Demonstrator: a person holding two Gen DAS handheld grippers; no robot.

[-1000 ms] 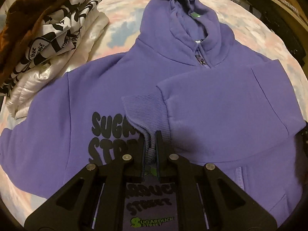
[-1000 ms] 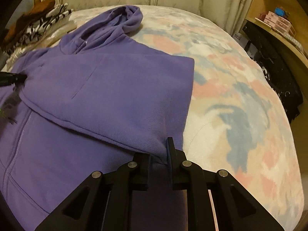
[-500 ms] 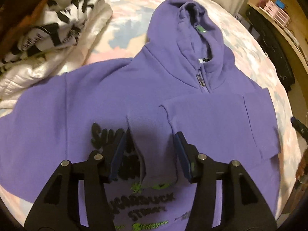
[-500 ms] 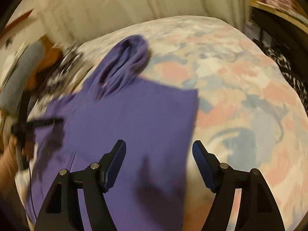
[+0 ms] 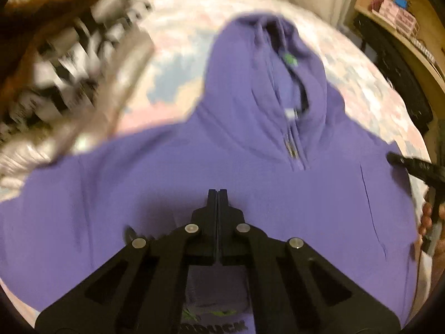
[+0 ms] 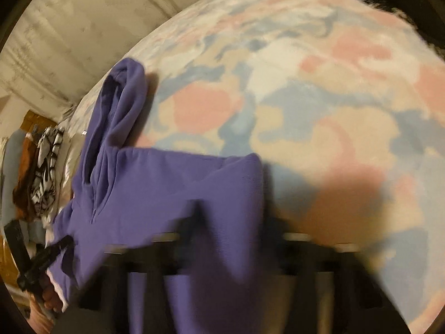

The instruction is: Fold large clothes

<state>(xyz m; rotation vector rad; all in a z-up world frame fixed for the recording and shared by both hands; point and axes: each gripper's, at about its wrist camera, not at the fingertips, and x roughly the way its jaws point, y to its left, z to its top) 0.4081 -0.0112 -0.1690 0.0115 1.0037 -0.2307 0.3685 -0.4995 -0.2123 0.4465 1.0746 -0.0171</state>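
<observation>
one sleeve is now lying folded across the purple zip-up fleece hoodie (image 5: 172, 183) on the pastel-patterned bed (image 6: 319, 89). the left claw (image 5: 217, 194), having just let the cuff go, is pressed shut and empty; the blurred right claw (image 6: 236, 239) has been closing, its hold unclear.

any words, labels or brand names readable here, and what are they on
"...DDUCK": end of a black word on the purple hoodie chest print, at the bottom edge of the left wrist view; its start is hidden behind the left gripper.
Green print just above it: too blurred to read.
Green neck tag inside the hood: too small to read.
Black-and-white printed garment: blurred, unreadable.
Pink boxes on the shelf: unreadable.
</observation>
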